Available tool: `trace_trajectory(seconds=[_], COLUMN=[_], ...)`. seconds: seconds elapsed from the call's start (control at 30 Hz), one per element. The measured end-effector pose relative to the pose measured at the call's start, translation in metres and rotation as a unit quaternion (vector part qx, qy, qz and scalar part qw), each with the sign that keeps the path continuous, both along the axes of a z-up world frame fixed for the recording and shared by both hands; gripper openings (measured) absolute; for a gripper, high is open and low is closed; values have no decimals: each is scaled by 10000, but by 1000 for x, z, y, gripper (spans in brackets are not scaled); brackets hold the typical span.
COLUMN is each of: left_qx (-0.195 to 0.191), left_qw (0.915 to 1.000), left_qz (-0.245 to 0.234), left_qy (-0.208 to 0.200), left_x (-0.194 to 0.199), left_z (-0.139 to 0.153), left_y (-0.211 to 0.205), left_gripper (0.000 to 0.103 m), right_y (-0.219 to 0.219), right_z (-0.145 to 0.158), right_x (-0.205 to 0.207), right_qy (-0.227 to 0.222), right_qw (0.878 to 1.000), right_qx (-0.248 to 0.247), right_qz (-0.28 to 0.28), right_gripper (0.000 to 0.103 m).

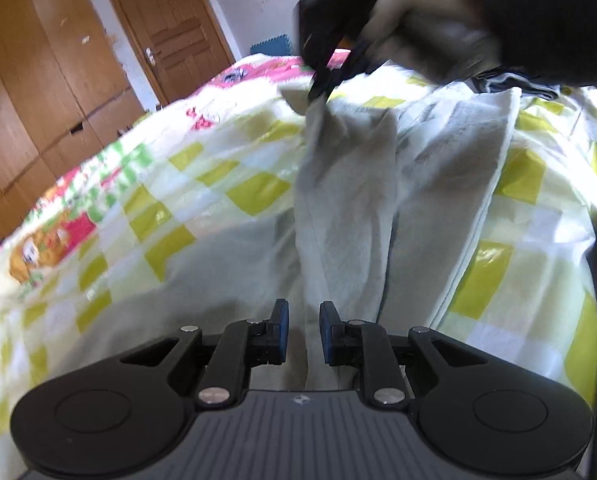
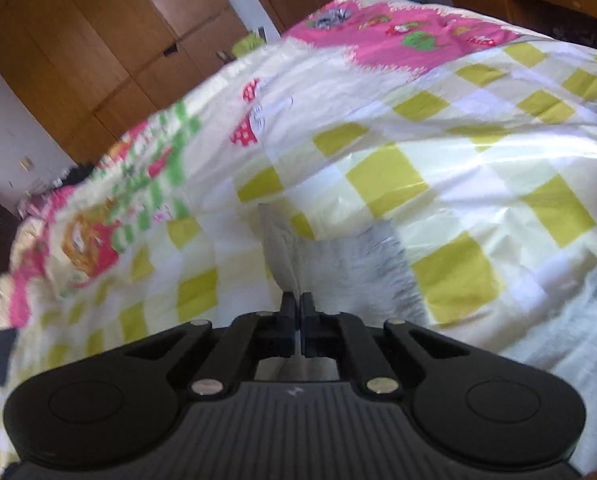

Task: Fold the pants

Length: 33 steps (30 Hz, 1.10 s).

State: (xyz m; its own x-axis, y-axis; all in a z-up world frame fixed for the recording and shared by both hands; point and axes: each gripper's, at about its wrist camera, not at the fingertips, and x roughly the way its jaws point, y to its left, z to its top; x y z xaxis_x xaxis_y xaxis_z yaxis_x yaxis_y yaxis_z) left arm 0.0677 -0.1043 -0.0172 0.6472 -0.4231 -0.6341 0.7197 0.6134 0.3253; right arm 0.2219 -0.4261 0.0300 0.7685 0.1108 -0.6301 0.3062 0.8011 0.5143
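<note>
Pale grey pants (image 1: 350,204) lie lengthwise on a bed with a checked yellow-green quilt (image 1: 202,176). My left gripper (image 1: 303,320) is open, its blue pads on either side of a raised fold of the near leg, without clamping it. My right gripper (image 1: 318,88), held by a gloved hand, pinches the far end of that leg and lifts it. In the right wrist view the right gripper (image 2: 297,312) is shut on a grey edge of the pants (image 2: 350,264).
The quilt (image 2: 438,168) has pink cartoon patches (image 2: 382,36) at the far end. Wooden wardrobe doors (image 1: 38,80) and a room door (image 1: 170,28) stand left of the bed. Dark clothing (image 1: 514,84) lies at the far right.
</note>
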Motion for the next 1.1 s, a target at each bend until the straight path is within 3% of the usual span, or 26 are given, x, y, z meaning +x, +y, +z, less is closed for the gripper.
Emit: trace_trajectory(seconds=[0.13,0.33,0.43,0.6,0.73,0.9,1.1], left_qx=[77,379,619,891,901,864,805], left_qw=[9998,9989,9970,9942,9942,9946,9952], left_qz=[-73,-288,-457,-576,-559,-556,-536], left_qy=[-188,-54,-91,-179,-150,-140,-152], left_x=[-10,-18,-21,-22,-19,-20,-22], left_z=[9,1,-6,-13,-13,-15,-15], left_y=[-13,-44,-58,-68,-71,-70,-68], left_gripper=[34,34,34,34,34,34,34], right_y=[-51,-109,-116,-123,-129,-134,-145], right_z=[14,-59,-82,-85,-79,-79,-85], right_x=[-100,-184,-194,-186,-187,-202,-222], right_qy=[-823,-403,-478,-618,-607,-430,-409], right_qw=[9930,9786,9716,9669,9684,9718,9664], right_qx=[607,1340,1715,1845,1664,1341,1453], right_qz=[-582,-1506,-1556,-1650,-1757,-1892,-2080], right_gripper=[3,5,10,18,5,5,9])
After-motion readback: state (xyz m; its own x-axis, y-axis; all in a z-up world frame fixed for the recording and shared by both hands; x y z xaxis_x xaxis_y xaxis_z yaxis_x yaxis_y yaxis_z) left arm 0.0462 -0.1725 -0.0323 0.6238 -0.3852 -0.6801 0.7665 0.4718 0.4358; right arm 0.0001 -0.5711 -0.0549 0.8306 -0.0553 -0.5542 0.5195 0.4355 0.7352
